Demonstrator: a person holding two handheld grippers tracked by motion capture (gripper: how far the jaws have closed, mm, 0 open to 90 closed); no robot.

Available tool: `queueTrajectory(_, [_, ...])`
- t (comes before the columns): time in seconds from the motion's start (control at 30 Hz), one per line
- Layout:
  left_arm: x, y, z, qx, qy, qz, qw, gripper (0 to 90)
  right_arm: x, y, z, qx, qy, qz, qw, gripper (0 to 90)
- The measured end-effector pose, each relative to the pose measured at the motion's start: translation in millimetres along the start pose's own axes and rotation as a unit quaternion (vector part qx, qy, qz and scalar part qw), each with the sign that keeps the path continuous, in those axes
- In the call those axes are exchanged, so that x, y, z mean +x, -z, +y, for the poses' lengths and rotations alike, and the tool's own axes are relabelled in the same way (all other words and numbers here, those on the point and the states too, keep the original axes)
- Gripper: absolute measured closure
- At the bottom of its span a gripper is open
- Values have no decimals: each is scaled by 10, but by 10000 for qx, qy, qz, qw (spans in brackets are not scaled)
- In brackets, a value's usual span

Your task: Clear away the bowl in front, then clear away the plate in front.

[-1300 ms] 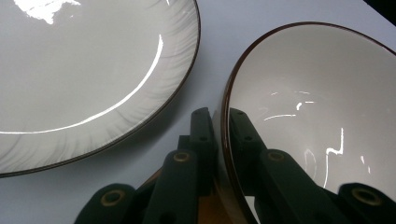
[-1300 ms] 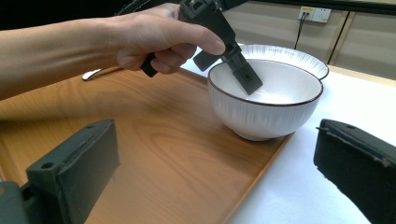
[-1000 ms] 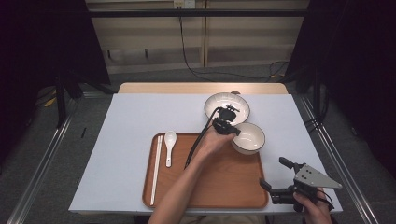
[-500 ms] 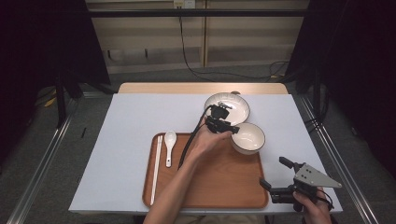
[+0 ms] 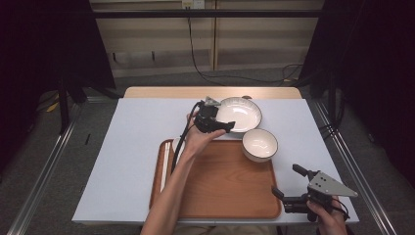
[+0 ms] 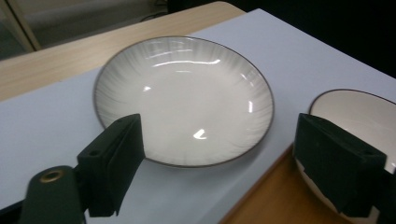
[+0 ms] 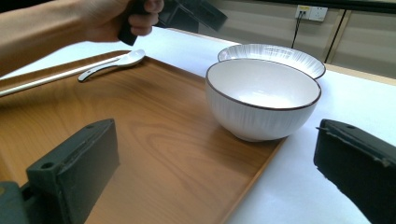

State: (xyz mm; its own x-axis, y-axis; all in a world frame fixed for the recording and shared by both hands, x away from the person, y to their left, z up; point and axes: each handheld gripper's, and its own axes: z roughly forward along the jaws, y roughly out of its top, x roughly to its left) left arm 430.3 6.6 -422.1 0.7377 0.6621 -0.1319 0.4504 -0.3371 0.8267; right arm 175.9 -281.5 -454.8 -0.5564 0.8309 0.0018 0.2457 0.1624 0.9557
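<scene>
Small bowl (image 5: 260, 145): I see it sitting on the far right corner of the wooden tray (image 5: 220, 186), upright and empty, its right side out over the tray's edge. In the right gripper view (image 7: 263, 98) its base overhangs that edge onto the white covering.
Left tongs (image 5: 221, 126): in my left hand, hovering between the small bowl and the wide plate (image 5: 239, 113). The jaws have just been opening and I see nothing between them; in the left gripper view (image 6: 217, 154) they stand wide apart, the plate ahead and the bowl just behind the right-hand jaw.
Wide plate: on the white surface (image 5: 127, 147) just beyond the tray, close behind the small bowl; I cannot tell whether the two touch.
Right tongs (image 5: 288, 188): at the near right corner of the surface, jaws spread wide with nothing gripped, aimed across the tray at the bowl.
Spoon (image 7: 114, 64) and chopsticks (image 7: 42, 79): lying side by side along the tray's left side.
</scene>
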Motion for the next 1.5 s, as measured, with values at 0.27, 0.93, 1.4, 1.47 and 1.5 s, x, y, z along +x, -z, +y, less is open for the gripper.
queueTrajectory(0.27, [423, -25, 24, 109, 417, 474, 9979, 113, -1, -3, 4, 6, 6, 49, 10000, 0])
queueTrajectory(0.93, [639, -563, 44, 804, 800, 587, 9918, 189, -15, -22, 2, -19, 5, 82, 10000, 0])
queueTrajectory(1.4, [567, -836, 1, 1129, 1075, 332, 9872, 261, -11, -17, 3, -34, 18, 147, 9999, 0])
queueTrajectory(1.47, [558, -850, 6, 1193, 1062, 104, 9871, 299, -12, -8, 2, -20, 29, 134, 9999, 0])
queueTrajectory(1.5, [554, -862, 6, 1248, 999, 100, 9871, 308, -13, -6, 2, -22, 16, 118, 9999, 0])
